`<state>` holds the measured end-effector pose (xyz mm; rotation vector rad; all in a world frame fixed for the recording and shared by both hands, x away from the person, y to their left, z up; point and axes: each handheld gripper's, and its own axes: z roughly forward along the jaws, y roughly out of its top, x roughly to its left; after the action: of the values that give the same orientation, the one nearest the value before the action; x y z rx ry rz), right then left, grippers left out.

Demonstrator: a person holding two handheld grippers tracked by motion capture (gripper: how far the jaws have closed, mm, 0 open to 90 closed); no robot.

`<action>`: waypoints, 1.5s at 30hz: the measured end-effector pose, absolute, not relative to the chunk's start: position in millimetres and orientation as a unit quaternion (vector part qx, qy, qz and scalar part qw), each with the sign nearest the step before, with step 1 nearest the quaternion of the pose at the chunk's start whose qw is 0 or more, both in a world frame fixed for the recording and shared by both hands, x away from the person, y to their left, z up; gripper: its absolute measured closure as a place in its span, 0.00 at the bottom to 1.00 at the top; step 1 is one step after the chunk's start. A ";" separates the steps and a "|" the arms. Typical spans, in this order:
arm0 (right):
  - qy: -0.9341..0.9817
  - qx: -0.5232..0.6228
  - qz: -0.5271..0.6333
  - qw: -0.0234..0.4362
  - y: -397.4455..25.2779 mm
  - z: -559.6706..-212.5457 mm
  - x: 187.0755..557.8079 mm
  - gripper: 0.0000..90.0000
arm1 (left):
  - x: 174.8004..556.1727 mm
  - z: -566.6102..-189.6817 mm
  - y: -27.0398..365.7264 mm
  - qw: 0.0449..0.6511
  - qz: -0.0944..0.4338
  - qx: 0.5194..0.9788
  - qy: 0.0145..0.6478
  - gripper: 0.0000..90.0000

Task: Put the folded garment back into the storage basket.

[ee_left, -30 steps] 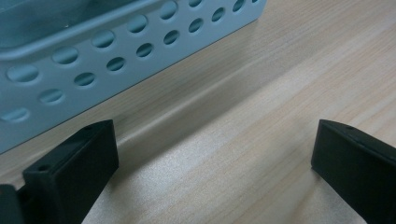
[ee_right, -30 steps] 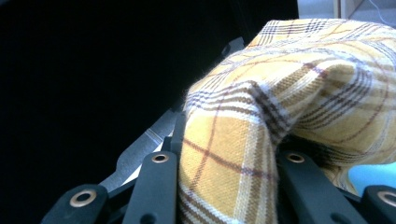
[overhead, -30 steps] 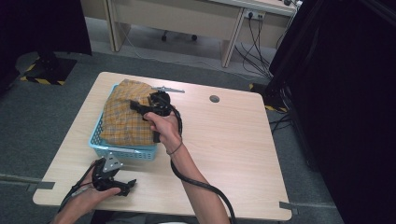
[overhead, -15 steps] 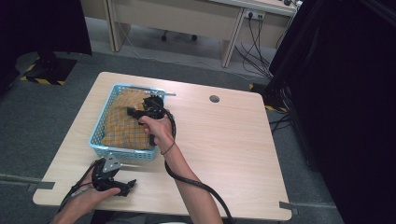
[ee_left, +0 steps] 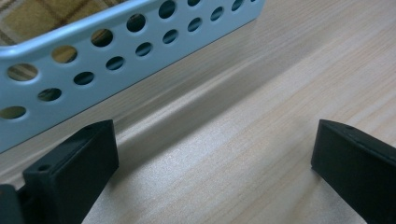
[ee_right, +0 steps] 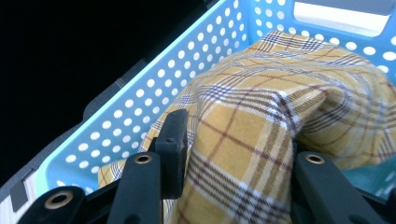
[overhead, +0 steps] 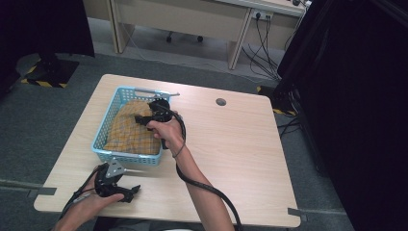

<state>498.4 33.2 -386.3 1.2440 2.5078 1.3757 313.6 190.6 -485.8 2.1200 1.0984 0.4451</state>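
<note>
**Plaid cloth pressed down into the blue basket**

A person sat at a pale wooden counter point(overhead: 231, 144), holding a gripper in each hand. The right gripper point(overhead: 144, 118) reached into a blue perforated basket point(overhead: 102, 137) at the counter's left side, and its fingers point(ee_right: 172, 140) were clamped on a fold of yellow plaid cloth point(overhead: 129, 130). In the right gripper view, the cloth bunched up between the two fingers and spread toward the basket's far wall with its handle slot.

A second before, the cloth had been heaped above the basket's rim and draped over its far edge, hiding the handle end. Half a second before, it had already dropped lower. At this moment it lay inside the basket walls, the far rim and handle end showed bare, and the right hand had come nearer the person's side of the basket.

The left gripper point(overhead: 132, 190) rested on the counter just in front of the basket's near wall, in the same spot as before. Its fingers point(ee_left: 70, 163) stood wide apart, holding nothing, with bare wood between them.
</note>
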 end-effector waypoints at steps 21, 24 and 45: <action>0.785 0.415 0.460 0.019 -23.6 -371.9 499.3 0.60 | 313.6 -485.8 190.6 0.349 0.172 0.818 0.424 0.00; 0.781 0.416 0.465 0.018 -29.0 -370.2 498.8 0.58 | 313.6 -485.8 190.6 0.349 0.172 0.818 0.424 0.00; 0.757 0.451 0.472 0.025 -64.8 -377.9 492.1 0.15 | 313.6 -485.8 190.6 0.349 0.172 0.817 0.425 0.00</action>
<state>492.1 -64.8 -377.9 1.3938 2.3407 1.4606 313.6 190.6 -485.8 2.1183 1.1008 0.4467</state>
